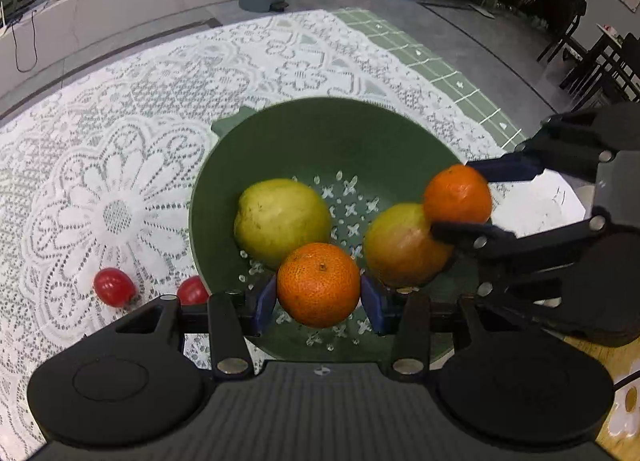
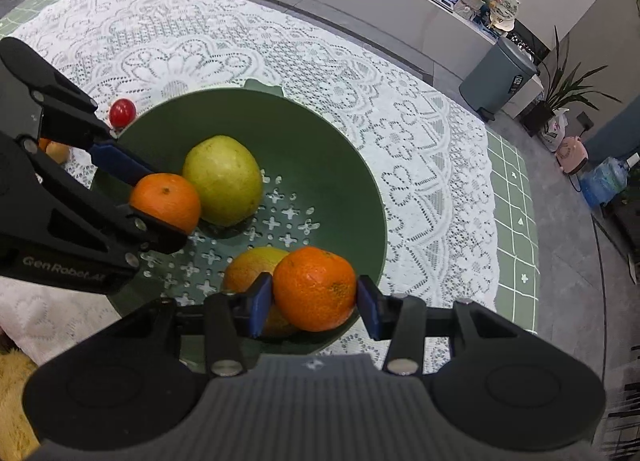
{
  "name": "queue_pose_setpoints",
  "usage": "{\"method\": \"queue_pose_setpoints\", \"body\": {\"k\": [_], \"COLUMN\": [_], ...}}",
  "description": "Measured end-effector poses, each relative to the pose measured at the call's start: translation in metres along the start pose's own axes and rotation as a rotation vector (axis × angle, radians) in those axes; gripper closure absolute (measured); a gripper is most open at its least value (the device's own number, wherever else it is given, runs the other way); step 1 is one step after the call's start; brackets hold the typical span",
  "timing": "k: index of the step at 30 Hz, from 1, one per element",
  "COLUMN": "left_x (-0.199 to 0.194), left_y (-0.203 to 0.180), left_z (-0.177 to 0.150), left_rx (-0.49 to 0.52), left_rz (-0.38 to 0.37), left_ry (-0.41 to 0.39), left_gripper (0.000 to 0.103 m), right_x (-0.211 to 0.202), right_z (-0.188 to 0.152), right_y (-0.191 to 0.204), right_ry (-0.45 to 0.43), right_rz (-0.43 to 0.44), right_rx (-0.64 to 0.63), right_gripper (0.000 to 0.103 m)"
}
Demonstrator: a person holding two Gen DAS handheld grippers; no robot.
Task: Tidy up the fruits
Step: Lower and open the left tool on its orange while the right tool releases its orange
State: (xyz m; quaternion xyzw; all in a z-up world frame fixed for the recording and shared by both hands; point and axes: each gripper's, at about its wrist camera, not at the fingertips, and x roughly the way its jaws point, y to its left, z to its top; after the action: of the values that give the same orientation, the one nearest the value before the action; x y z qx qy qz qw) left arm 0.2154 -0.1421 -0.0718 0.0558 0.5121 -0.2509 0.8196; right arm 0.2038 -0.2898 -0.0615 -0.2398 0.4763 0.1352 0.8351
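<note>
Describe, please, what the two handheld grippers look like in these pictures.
Both the left gripper and the right gripper are matte black plastic with ribbed grey bodies, round side discs, silver screw heads and blue finger pads. White lettering reading GenRobot.AI marks the left gripper's side. No cables or sleeves show.

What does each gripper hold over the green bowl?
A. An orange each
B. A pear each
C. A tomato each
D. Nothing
A: the left gripper clamps an orange, and the right gripper clamps another orange, above the bowl.
</note>
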Motion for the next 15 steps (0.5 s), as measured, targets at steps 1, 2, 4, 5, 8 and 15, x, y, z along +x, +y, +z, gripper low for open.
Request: {"method": "queue_pose_setpoints", "body": {"k": [1,2,4,5,8,15], "left_x": [0.002,0.002,0.002,0.003,0.003,0.003], "left_y": [0.0,-0.001,-0.004,-0.005,-0.008,-0.011], "left_z": [-0.001,-0.002,-0.002,-0.002,-0.003,-0.004], "left_rx": [0.002,0.011,0.03,0.035,0.058,0.077], "left_rz": [0.005,0.015,0.029,0.035,0.05,0.065], "left_ry": [0.008,0.007,0.008,0.01,0.016,0.013], "left_gripper": [0.051,0.051,0.051,0.051,0.051,0.05], "right_x": [-0.001,-0.001,-0.002,-0.002,-0.004,-0.005], "right_z": [0.0,0.0,0.001,0.001,0.003,0.004], "right_y": [0.0,0.0,0.002,0.002,0.004,0.008], "right_ry": [0.003,0.006,0.012,0.017,0.03,0.047], "right_rz": [0.008,0.013,0.016,0.019,0.042,0.048], "right_rx": [0.002,0.003,0.002,0.002,0.007,-0.018], "right_gripper": [0.06,0.06,0.06,0.06,0.06,0.06]}}
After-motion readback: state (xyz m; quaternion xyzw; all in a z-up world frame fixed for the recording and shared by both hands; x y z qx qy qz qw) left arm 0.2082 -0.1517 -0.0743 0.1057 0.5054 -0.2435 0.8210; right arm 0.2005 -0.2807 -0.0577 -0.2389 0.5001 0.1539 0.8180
